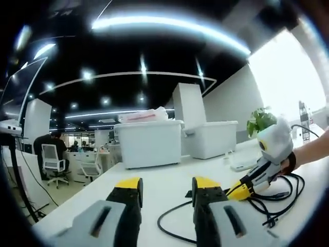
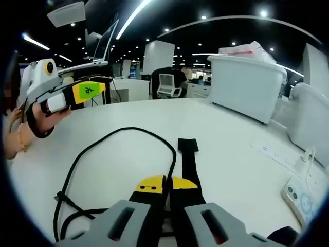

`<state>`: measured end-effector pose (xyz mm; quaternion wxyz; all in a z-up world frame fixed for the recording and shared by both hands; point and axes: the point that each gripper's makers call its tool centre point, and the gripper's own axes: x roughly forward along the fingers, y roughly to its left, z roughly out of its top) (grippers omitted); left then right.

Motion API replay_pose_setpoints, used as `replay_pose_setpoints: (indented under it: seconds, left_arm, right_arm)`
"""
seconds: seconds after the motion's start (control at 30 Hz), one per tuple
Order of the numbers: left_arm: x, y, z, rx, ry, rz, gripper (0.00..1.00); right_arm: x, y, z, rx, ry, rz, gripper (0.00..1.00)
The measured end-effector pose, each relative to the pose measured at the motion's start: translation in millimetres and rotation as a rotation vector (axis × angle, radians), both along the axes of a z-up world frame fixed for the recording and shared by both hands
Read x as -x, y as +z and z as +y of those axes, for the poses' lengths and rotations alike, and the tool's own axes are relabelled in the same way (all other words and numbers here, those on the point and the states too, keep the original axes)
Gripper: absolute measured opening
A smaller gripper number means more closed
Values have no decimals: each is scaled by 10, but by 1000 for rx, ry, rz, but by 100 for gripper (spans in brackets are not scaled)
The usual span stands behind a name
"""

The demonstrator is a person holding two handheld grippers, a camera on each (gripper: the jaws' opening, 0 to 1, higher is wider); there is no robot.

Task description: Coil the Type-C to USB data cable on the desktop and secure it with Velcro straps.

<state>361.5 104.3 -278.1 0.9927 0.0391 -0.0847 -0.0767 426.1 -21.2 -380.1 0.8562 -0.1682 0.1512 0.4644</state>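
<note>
My right gripper (image 2: 163, 185) pinched the Velcro strap (image 2: 188, 164) beside the cable (image 2: 123, 135) at twelve o'clock; my left gripper (image 1: 165, 186) hovered open, empty. A tug might uncoil the loop.

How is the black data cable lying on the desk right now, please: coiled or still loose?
Loose: the data cable sprawls in one wide, open loop across the white desk, not bundled; the Velcro strap lies flat, unwrapped.

Ahead of the right gripper's jaws lie one black cable (image 2: 123, 136) and one black Velcro strap (image 2: 188, 159), with one white phone (image 2: 299, 198) off to their right. Two white storage bins (image 1: 149, 141) (image 1: 212, 138) stand beyond the left gripper's jaws, and one potted plant (image 1: 261, 121) farther right. Two office chairs (image 1: 53, 162) (image 1: 92, 165) stand off to its left.
</note>
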Motion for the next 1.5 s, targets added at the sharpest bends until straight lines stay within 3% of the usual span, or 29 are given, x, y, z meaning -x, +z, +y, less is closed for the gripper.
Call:
replay_pose_setpoints:
  seconds: [0.37,0.63,0.77,0.9,0.97,1.03,1.13,1.27,1.4,1.5]
  left_arm:
    - [6,-8,13,14,-2,7,40]
    - [1,-42,-15,29,-22,21,40]
    - [-5,-77,-59,49,-50,39,41]
    - [-15,-103,-119,59,-83,52,41]
    - [-23,-127,-130,41,-79,57,41]
    - [-27,-134,-125,28,-72,58,41]
    - [-25,-129,-108,23,-65,56,41]
    - [-25,-135,-91,27,-60,59,41]
    - [-28,-147,-94,35,-64,65,41]
    - [-24,-139,-101,34,-66,62,41]
  right_arm:
    - [49,47,-14,-9,14,-32,0]
    - [132,343,-110,-101,0,-85,0]
    - [212,600,-231,-180,-4,-147,0]
    - [304,768,-398,-217,-4,-156,0]
    - [320,749,-465,-212,-8,-151,0]
    - [323,633,-521,-205,-32,-104,1]
    - [376,366,-491,-188,-26,14,2]
    - [346,149,-362,-129,-11,25,15]
    - [250,75,-268,-82,-7,-2,15]
    - [215,10,-223,-20,-2,78,14]
